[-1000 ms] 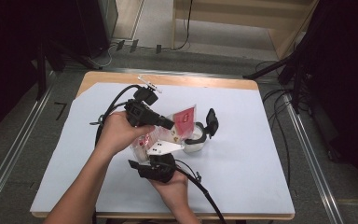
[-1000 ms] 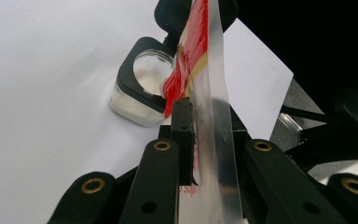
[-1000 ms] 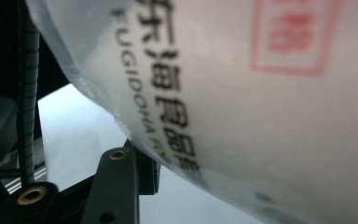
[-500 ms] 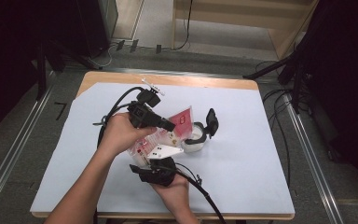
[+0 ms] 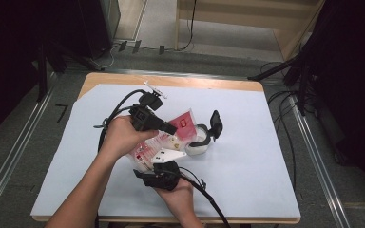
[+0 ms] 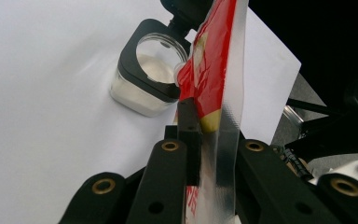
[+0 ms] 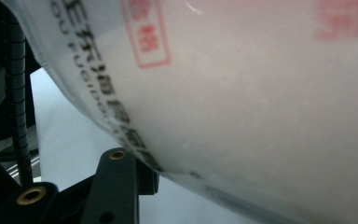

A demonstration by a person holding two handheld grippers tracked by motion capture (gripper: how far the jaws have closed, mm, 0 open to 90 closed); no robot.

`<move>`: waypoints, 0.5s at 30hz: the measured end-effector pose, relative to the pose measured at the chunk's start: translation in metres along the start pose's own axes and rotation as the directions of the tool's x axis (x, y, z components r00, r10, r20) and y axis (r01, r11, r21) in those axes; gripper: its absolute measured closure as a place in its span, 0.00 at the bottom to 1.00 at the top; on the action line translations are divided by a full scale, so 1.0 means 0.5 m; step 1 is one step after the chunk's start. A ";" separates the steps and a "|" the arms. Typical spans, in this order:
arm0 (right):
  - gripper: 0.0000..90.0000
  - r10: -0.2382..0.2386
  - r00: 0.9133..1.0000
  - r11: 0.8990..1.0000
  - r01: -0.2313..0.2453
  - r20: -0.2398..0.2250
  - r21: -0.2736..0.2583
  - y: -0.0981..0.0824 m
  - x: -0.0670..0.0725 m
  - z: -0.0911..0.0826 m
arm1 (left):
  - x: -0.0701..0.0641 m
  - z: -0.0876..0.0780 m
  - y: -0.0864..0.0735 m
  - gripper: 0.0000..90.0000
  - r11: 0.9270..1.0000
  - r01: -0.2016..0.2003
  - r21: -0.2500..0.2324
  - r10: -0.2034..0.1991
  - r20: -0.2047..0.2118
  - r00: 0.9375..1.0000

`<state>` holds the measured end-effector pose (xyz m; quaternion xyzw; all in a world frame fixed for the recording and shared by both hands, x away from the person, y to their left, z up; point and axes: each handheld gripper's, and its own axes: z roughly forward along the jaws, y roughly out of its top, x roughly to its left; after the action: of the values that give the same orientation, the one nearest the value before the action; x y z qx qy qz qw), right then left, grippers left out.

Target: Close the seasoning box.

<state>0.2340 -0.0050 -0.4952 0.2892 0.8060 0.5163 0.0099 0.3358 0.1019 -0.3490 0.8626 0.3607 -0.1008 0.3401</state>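
Note:
A clear bag (image 5: 185, 124) with red print and white powder inside hangs between both grippers, tilted toward an open jar (image 5: 200, 145). My left gripper (image 5: 171, 129) pinches the bag's top edge (image 6: 209, 60); its jaws have just been closing further on that plastic, and in the left gripper view the left gripper (image 6: 205, 116) clamps the film. My right gripper (image 5: 159, 161) grips the bag's full lower part (image 7: 242, 93) from below. The jar (image 6: 142, 79) has a black collar, a flipped-up black lid (image 5: 215, 124) and white powder in it.
A white sheet (image 5: 247, 180) covers the wooden table (image 5: 171, 80). Black cables trail from both grippers across the sheet. Floor rails and dark stands lie beyond the table's left and right sides.

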 end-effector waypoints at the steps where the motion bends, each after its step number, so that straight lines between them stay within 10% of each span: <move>1: 0.64 0.001 1.000 1.000 -0.001 0.001 -0.001 0.000 0.000 -0.001 | 0.000 -0.003 -0.001 0.97 1.000 -0.001 -0.002 0.001 0.001 1.000; 15: 0.64 0.010 0.999 0.997 -0.006 0.050 -0.083 0.008 -0.012 -0.028 | -0.007 -0.071 -0.017 0.98 0.993 -0.044 -0.106 0.045 0.008 0.999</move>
<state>0.2361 -0.0184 -0.4870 0.3047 0.7824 0.5417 0.0399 0.3251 0.1277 -0.3254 0.8507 0.3445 -0.0782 0.3893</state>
